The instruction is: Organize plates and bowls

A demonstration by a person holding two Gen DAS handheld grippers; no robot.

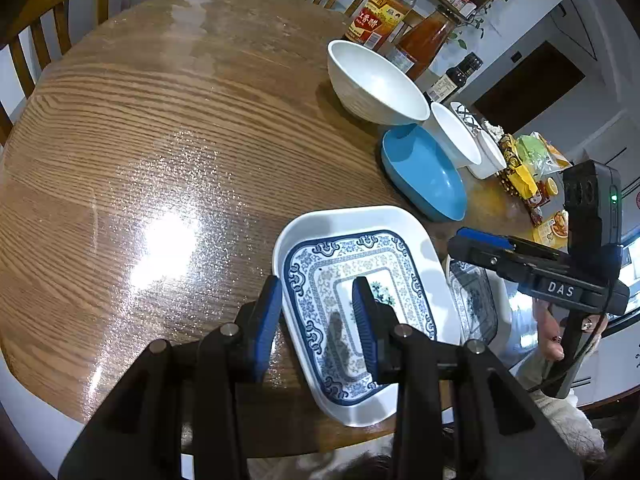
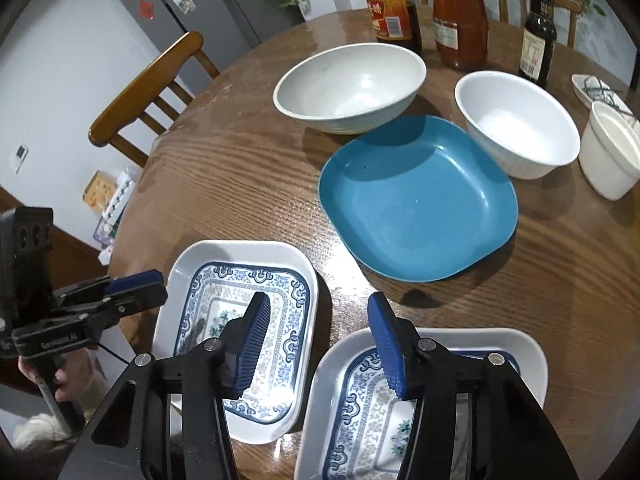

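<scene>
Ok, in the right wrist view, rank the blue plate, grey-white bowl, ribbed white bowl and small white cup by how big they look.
1. blue plate
2. grey-white bowl, though it sits farther back, so this is unsure
3. ribbed white bowl
4. small white cup, partly cut off by the fisheye edge

The left gripper point(image 1: 318, 312) straddles the left rim of a patterned plate point(image 1: 360, 252) near the bench's point(image 1: 160, 140) front edge; one blue finger point(image 1: 266, 320) is outside the rim, the other over the plate's middle, neither clearly pressing. To the right, the right gripper point(image 1: 486, 240) reaches over a second patterned plate point(image 1: 474, 300). Beyond lie a blue plate point(image 1: 424, 176), a big white bowl point(image 1: 376, 84), a smaller bowl point(image 1: 456, 136) and three bottles point(image 1: 384, 8).
</scene>
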